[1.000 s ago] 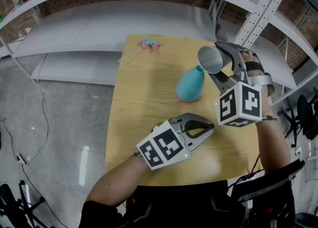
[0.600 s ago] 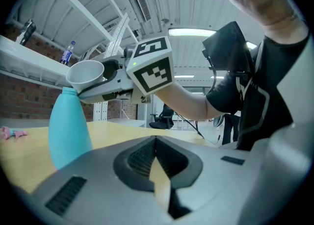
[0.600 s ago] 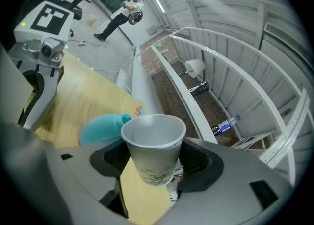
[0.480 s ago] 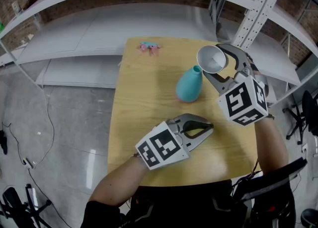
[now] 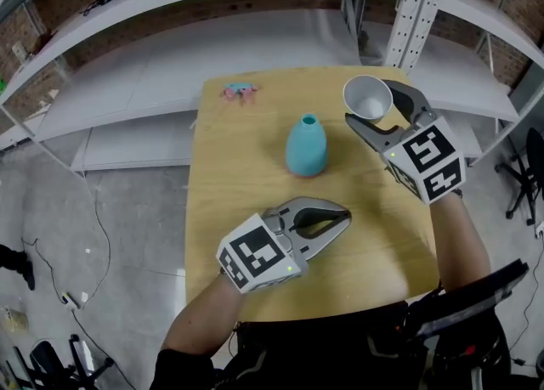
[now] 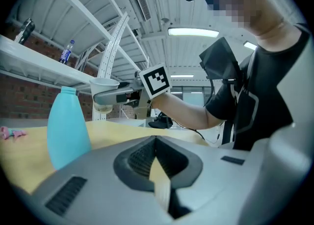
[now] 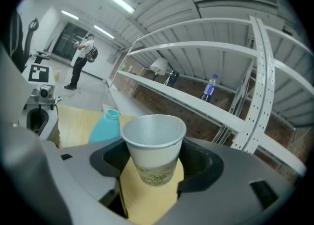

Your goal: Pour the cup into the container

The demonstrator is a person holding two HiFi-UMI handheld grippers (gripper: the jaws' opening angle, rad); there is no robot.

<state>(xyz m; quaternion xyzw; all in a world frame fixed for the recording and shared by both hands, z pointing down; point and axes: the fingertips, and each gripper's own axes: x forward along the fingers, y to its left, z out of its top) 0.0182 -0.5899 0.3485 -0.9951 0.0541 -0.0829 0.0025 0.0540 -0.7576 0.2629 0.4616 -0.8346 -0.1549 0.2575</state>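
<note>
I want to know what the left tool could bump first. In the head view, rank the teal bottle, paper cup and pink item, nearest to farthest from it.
From the left tool:
1. teal bottle, mid-table, just beyond it.
2. paper cup, held farther off at the right.
3. pink item, table's far left corner.

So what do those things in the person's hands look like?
Both the left tongs and right tongs are pale grey plastic, with curved jaws and dark ribbed inner pads. Each carries a white cube printed with black square markers. The person wears a black short-sleeved top.
</note>
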